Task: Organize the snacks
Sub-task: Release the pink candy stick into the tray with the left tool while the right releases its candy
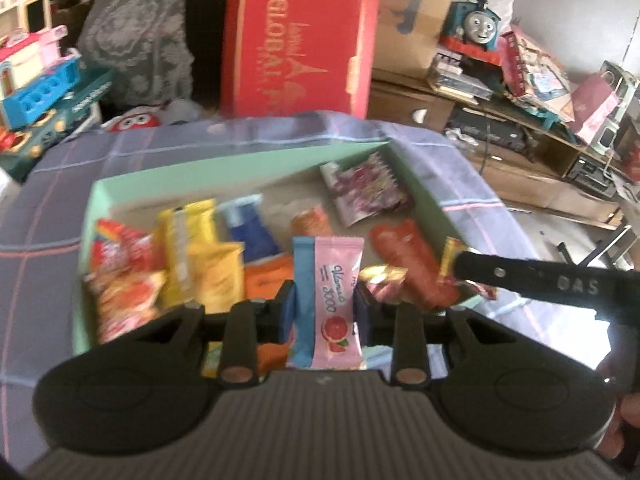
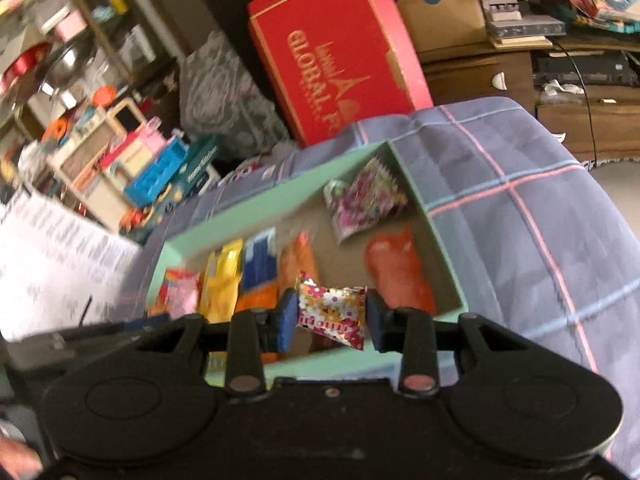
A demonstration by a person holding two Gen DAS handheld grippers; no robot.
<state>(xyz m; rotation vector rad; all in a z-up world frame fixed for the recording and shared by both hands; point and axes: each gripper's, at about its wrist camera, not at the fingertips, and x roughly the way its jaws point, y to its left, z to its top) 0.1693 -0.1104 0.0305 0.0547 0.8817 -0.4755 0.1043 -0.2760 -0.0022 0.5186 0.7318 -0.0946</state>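
Left gripper [image 1: 324,312] was clamped on a pink-and-blue sachet [image 1: 328,300] w/ a grapefruit print; blue pads pressed both long edges, sachet upright, held above the near end of the mint-green box [image 1: 224,168]. Right gripper [image 2: 332,320] was pinched on a small floral-print candy packet [image 2: 334,312], red/gold/white, tilted slightly between the pads, also above the box's near end [image 2: 256,208]. In the left wrist view, a black finger of the right gripper [image 1: 520,276] entered from the right, w/ the candy packet's foil showing beside the sachet.

Box sat open on a purple-grey plaid cloth [image 1: 60,208]. Contents, approx. left to right in the left wrist view: red-orange snack bag [image 1: 124,276], yellow packet [image 1: 200,256], blue packet [image 1: 252,228], orange packet [image 1: 268,276], another small orange packet [image 1: 312,220] nr centre, long red-orange packet [image 1: 408,260] by the right wall, purple floral pouch [image 1: 364,188] in the far right corner. Packets on the left lay close together, some overlapping; the pouch lay apart from them. Both views blurred; labels mostly unreadable.

Beyond the cloth: large red carton [image 1: 296,40] w/ gold lettering, grey patterned fabric [image 1: 136,32] on its left, toy blocks [image 1: 44,80] at far left, blue toy engine [image 1: 476,24] on a cluttered shelf at right.
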